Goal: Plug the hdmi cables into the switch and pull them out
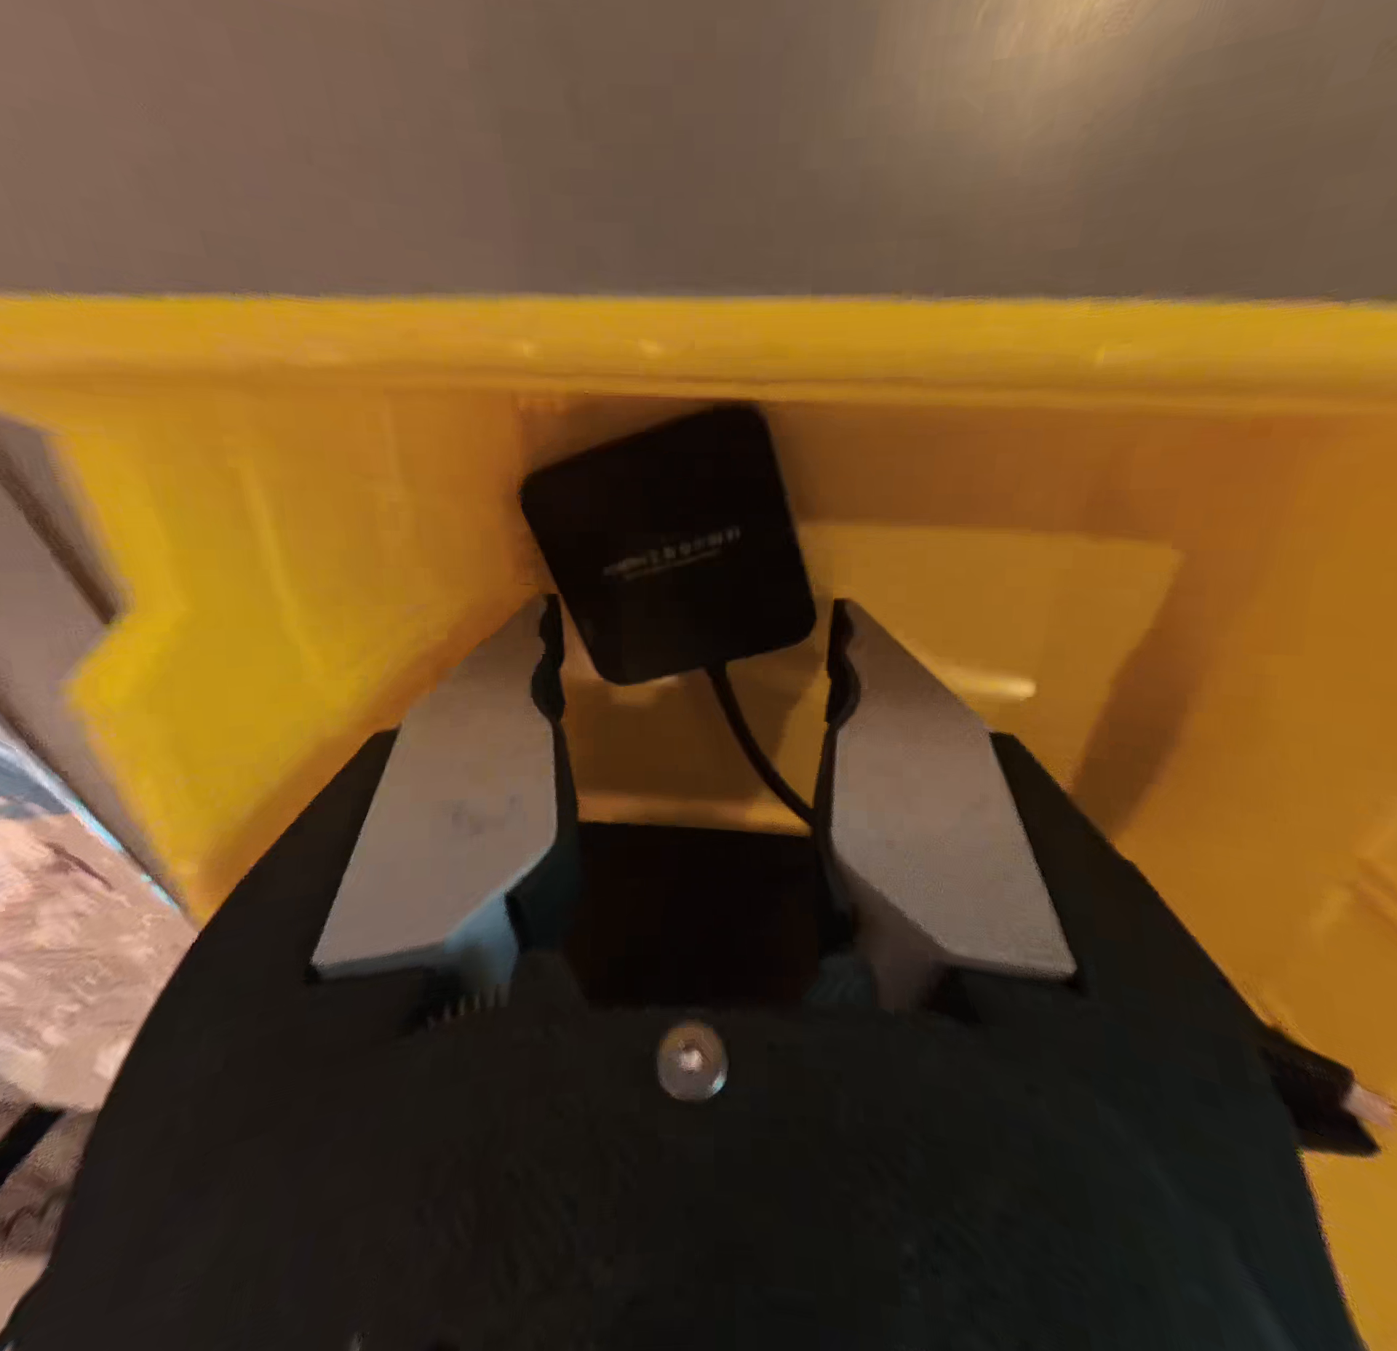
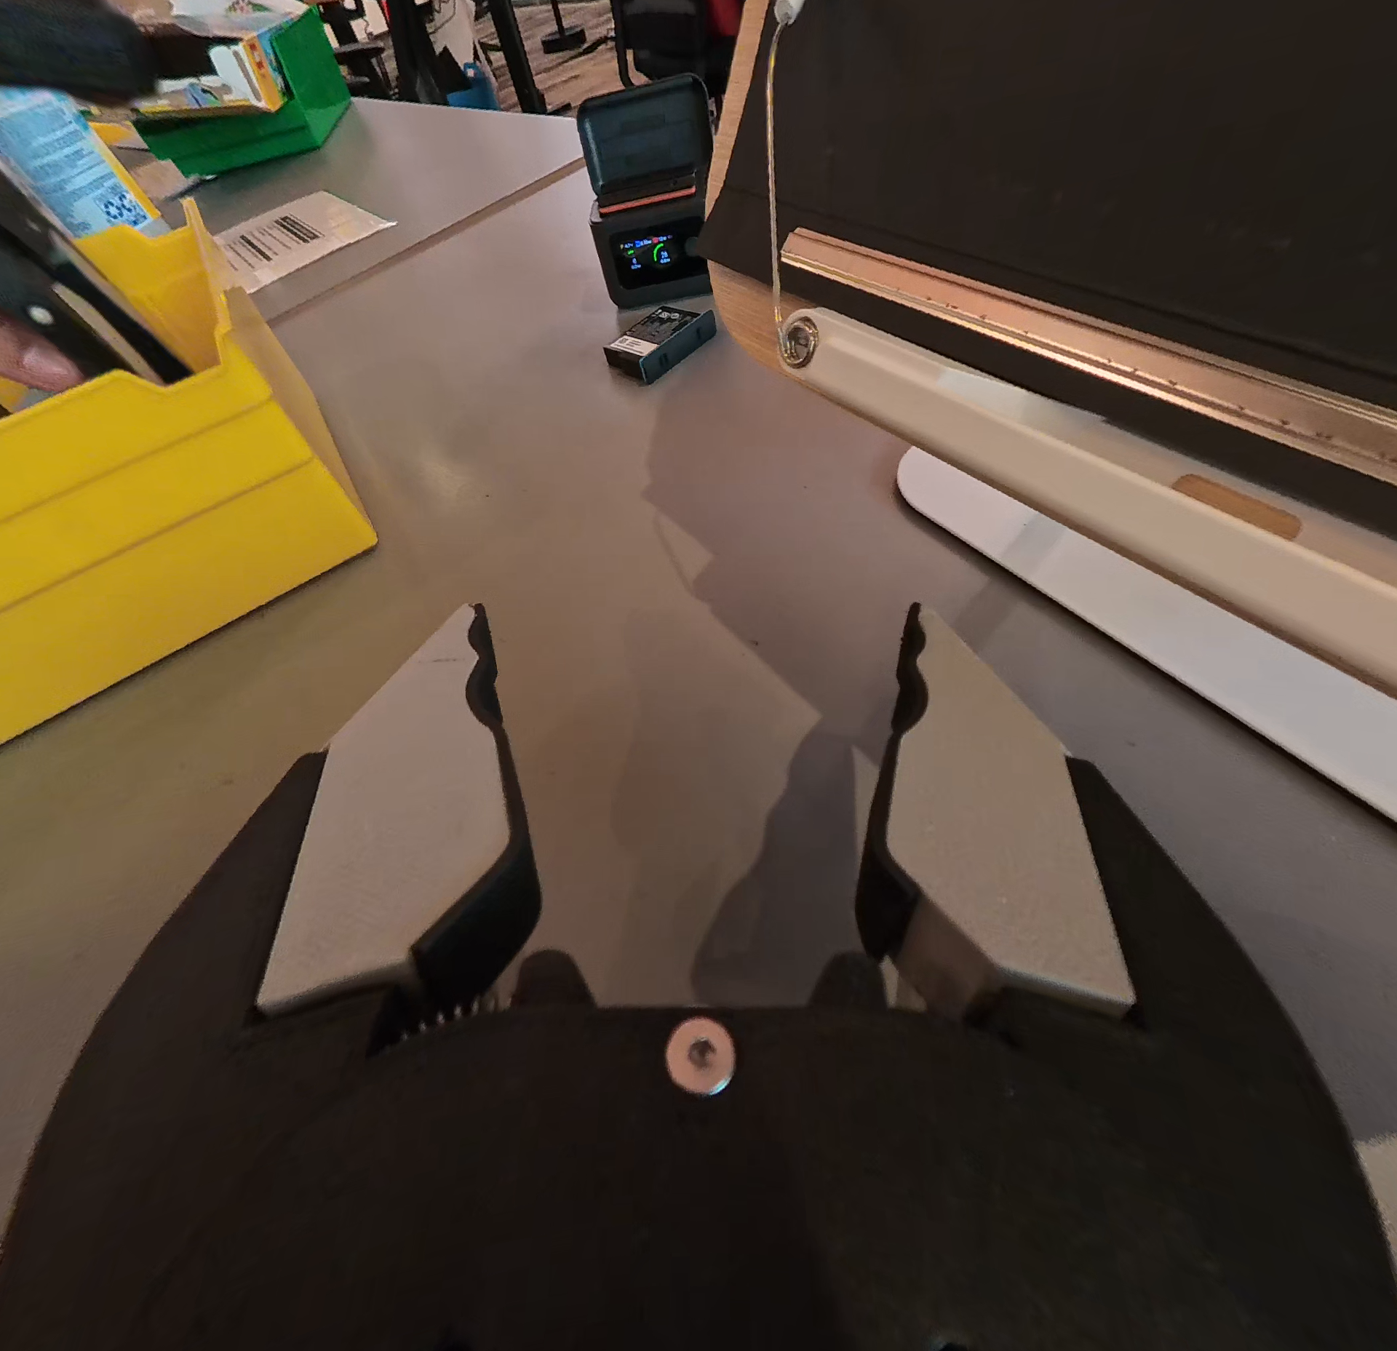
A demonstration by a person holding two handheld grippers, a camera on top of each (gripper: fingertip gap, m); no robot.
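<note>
A black HDMI switch point(image 1: 667, 545), a thin black cable point(image 1: 756, 748) trailing from its near corner, lies tilted against the far wall inside a yellow bin point(image 1: 227, 559). The left gripper point(image 1: 692, 612) hovers just before it, fingers parted and empty. The right gripper point(image 2: 695, 619), likewise spread wide and empty, hangs over the grey table point(image 2: 529, 483) between the bin's outer wall and a monitor point(image 2: 1096, 181).

Bright yellow bin point(image 1: 983, 483) fills the left wrist view, a black switch point(image 1: 665, 544) at twelve o'clock inside. Right wrist view: grey table point(image 2: 529, 445), green bin point(image 2: 249, 120) at eleven o'clock, black battery point(image 2: 659, 345) at twelve.
</note>
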